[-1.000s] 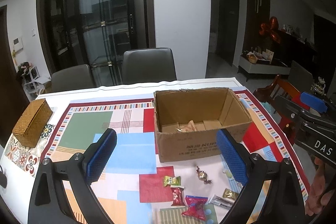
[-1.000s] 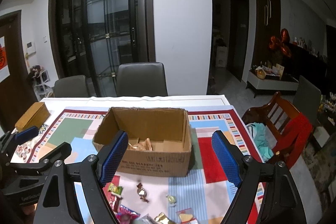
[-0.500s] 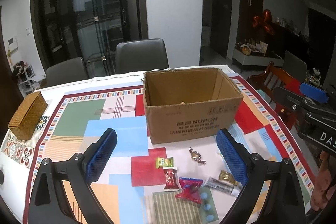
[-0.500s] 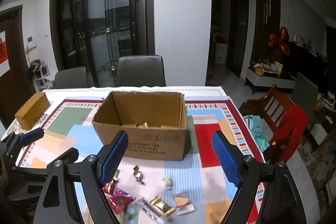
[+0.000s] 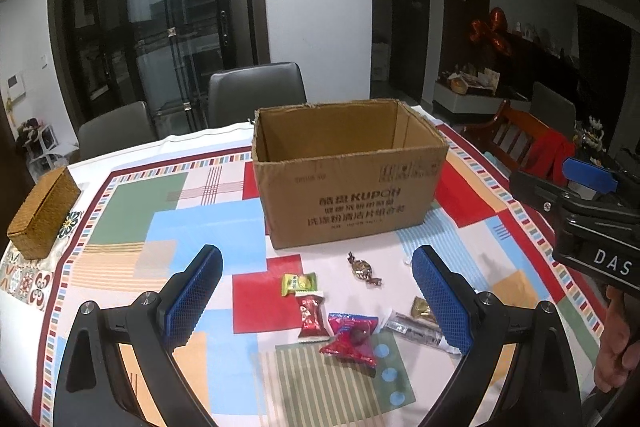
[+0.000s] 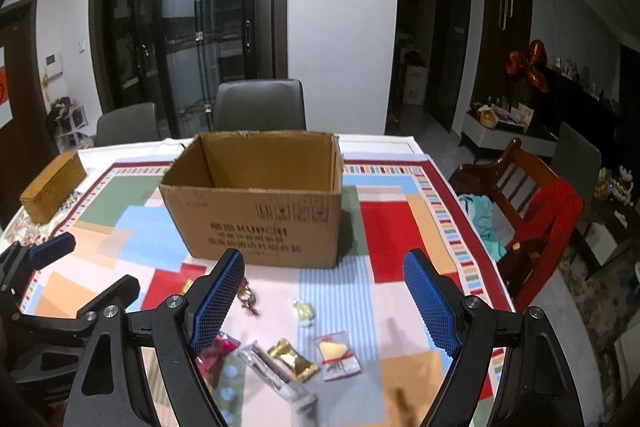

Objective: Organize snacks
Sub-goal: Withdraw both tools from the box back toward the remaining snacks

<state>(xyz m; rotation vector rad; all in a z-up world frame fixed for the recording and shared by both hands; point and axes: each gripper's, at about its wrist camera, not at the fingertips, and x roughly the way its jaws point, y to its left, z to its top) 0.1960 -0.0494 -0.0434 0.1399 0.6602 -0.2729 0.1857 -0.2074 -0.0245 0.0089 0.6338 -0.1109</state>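
Observation:
An open cardboard box (image 5: 348, 195) stands mid-table; it also shows in the right wrist view (image 6: 256, 203). Several wrapped snacks lie in front of it: a green candy (image 5: 299, 283), a red candy (image 5: 311, 315), a red-pink packet (image 5: 352, 337), a brown twisted candy (image 5: 363, 269), a gold packet (image 6: 292, 359), a silver stick packet (image 6: 272, 373) and a clear packet with a yellow wedge (image 6: 336, 355). My left gripper (image 5: 318, 301) is open and empty above the snacks. My right gripper (image 6: 324, 301) is open and empty above them too.
A patchwork tablecloth (image 5: 172, 211) covers the table. A woven box (image 5: 44, 213) sits at the left edge. Grey chairs (image 5: 256, 91) stand behind the table, a wooden chair with red cloth (image 6: 536, 203) at the right. The right gripper's body (image 5: 580, 223) shows in the left view.
Both grippers have pulled back from the box and dropped lower toward the snacks. The box's inside floor is now hidden behind its front wall. Both stay open.

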